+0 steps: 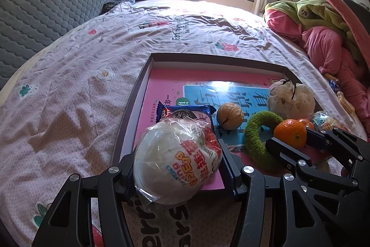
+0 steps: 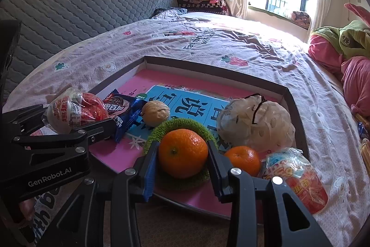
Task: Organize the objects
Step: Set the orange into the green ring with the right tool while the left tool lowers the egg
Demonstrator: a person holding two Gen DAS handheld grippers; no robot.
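You are placing two items into the tray at once. Your left gripper is clamping the wrapped bun over the tray's near-left edge; your right gripper is clamping the orange over the green ring in the tray. Next, you are probably lowering each item until it rests, then parting the fingers. The bun is round, white, in crinkled clear film; the orange is glossy and firm.
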